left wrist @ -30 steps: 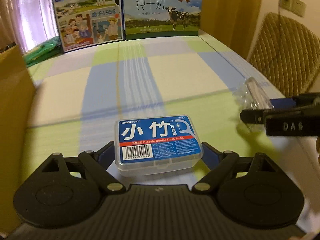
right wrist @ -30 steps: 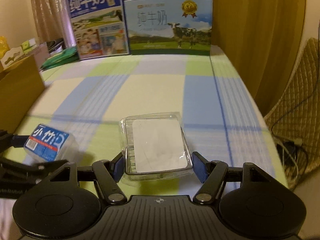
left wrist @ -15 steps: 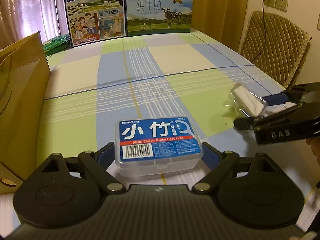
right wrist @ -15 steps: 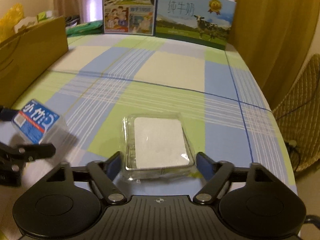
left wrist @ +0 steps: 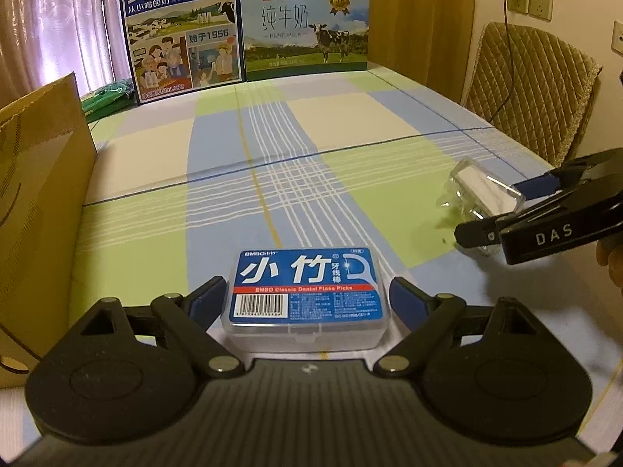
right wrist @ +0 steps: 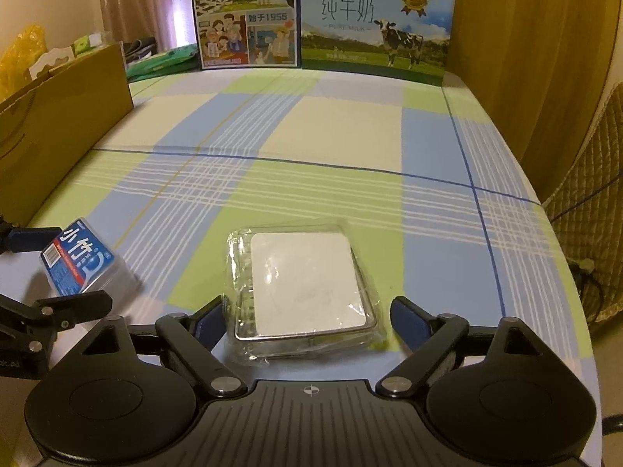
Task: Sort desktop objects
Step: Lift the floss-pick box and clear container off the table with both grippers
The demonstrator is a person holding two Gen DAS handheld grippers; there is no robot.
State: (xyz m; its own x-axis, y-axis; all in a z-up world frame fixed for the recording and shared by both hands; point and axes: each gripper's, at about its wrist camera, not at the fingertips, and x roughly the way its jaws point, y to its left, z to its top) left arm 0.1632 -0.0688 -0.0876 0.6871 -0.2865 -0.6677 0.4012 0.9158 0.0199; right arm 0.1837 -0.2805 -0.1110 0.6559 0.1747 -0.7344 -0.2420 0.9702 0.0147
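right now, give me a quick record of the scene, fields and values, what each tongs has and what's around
left tongs: open, blue pads either side of the floss pick box, apparently clear of it
right tongs: open around the clear wrapped pack, gaps both sides
surface: checked tablecloth, both items resting on it
back edge: two milk cartons upright
left side: cardboard box
right side: padded chair

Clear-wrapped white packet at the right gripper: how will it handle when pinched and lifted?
The packet wears loose, glossy film that is wrinkled at the edges, so the right gripper may slip or crinkle it. It lies flat and rectangular, so rolling is unlikely. It probably holds its shape; its weight can't be judged.
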